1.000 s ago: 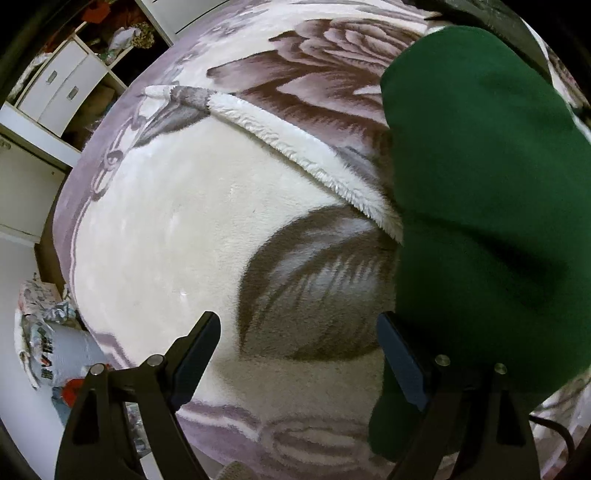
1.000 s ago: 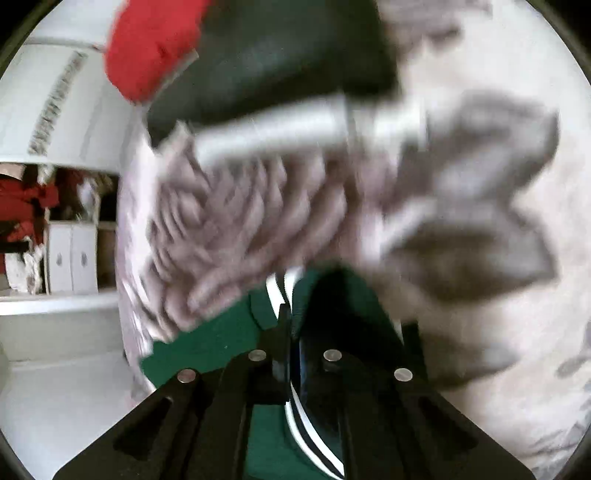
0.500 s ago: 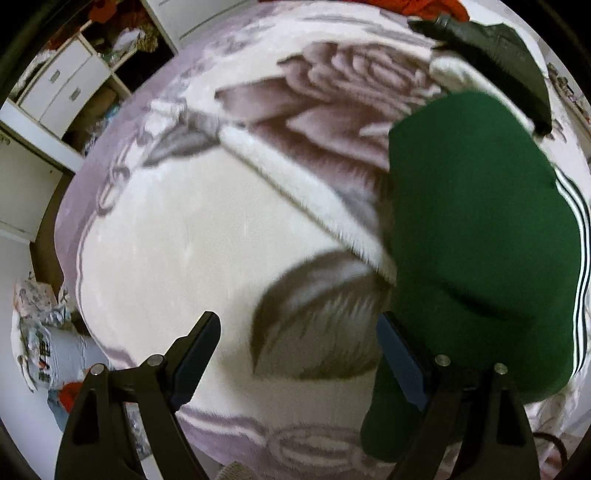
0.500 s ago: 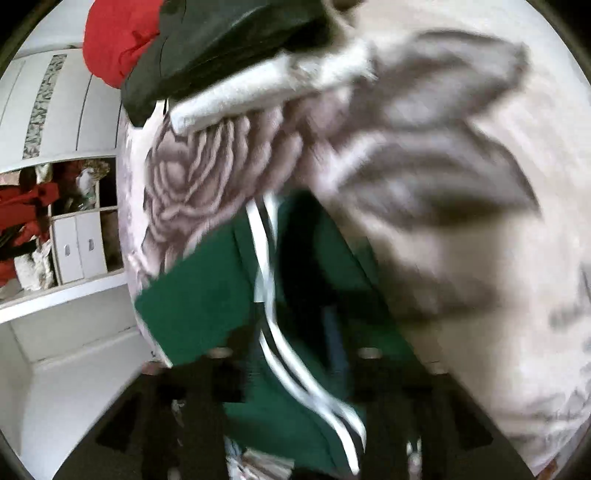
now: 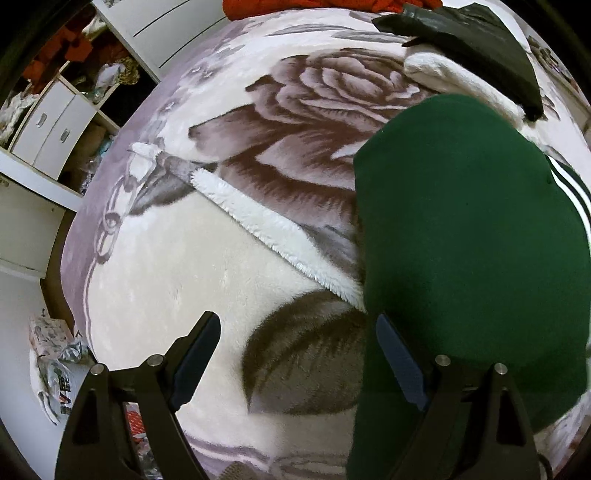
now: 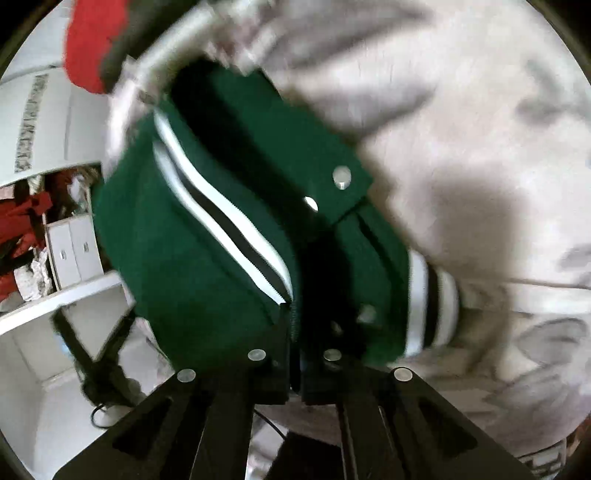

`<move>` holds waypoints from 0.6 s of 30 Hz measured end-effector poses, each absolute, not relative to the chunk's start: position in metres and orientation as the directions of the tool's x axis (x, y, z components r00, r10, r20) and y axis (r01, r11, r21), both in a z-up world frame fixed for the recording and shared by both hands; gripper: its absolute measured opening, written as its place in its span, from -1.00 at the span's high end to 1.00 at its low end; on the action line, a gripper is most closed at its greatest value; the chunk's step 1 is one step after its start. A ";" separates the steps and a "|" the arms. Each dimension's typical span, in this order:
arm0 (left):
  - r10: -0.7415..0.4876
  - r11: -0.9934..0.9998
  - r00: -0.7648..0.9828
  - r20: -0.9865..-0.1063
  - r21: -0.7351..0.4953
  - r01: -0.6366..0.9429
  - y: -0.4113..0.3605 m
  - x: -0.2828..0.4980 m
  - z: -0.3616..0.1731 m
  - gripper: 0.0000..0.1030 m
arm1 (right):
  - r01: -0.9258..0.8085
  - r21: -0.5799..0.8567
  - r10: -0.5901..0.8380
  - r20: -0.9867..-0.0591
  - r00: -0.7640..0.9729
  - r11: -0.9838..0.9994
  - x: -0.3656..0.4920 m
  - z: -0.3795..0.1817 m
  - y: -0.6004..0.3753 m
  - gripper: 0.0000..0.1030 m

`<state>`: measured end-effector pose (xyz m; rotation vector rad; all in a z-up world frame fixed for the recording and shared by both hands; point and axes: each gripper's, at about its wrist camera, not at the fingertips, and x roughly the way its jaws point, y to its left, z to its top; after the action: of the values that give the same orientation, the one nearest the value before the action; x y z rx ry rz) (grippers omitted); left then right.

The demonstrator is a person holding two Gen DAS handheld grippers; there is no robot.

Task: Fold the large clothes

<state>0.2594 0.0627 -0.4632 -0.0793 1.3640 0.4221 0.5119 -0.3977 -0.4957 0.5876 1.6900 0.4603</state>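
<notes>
My right claw is clamped on the green jacket, jaws together with the striped hem edge pinched between them; I judge this grip is there to carry that edge across the body for a fold, since the cloth already doubles over itself in front of the claw. My left claw stands wide apart and holds nothing, hanging above the blanket just beside the jacket's near edge; the right finger overlaps the green cloth in view, but I cannot tell whether it touches. I read this as waiting to pin or smooth the folded side. The jacket lies on the bed over the rose-patterned blanket, below a dark garment and a red one at the far end. Hard to make out: the right wrist view is motion-blurred, so the snaps and cuff are soft and the layer count under the fold is unclear. The jacket's right and lower parts are cut off in the left view, and sleeves are not traceable. The cabinets beside the bed are only partly seen.
</notes>
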 end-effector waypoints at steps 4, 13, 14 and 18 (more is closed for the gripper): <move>0.223 0.931 0.117 -0.968 0.176 -0.320 0.058 0.251 -0.474 -0.68 | 0.150 0.498 0.512 -0.856 -0.073 0.854 0.503 -0.493 -0.439 0.96; 0.099 0.890 0.172 -0.980 0.010 -0.457 0.073 0.201 -0.468 -0.68 | -0.095 0.369 0.335 -0.905 -0.261 0.924 0.552 -0.485 -0.385 0.29; 0.058 0.882 0.185 -0.981 -0.036 -0.469 0.073 0.197 -0.470 -0.68 | -0.151 0.363 0.325 -0.918 -0.228 0.919 0.562 -0.466 -0.373 0.10; -0.120 0.847 0.248 -0.961 -0.230 -0.479 0.067 0.182 -0.481 -0.67 | -0.394 0.404 0.348 -0.914 -0.208 0.825 0.600 -0.400 -0.280 -0.22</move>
<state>0.1820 0.0667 -0.4814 -0.5446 1.3144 0.2617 0.5998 -0.2799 -0.4005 -0.0366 1.6474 0.6760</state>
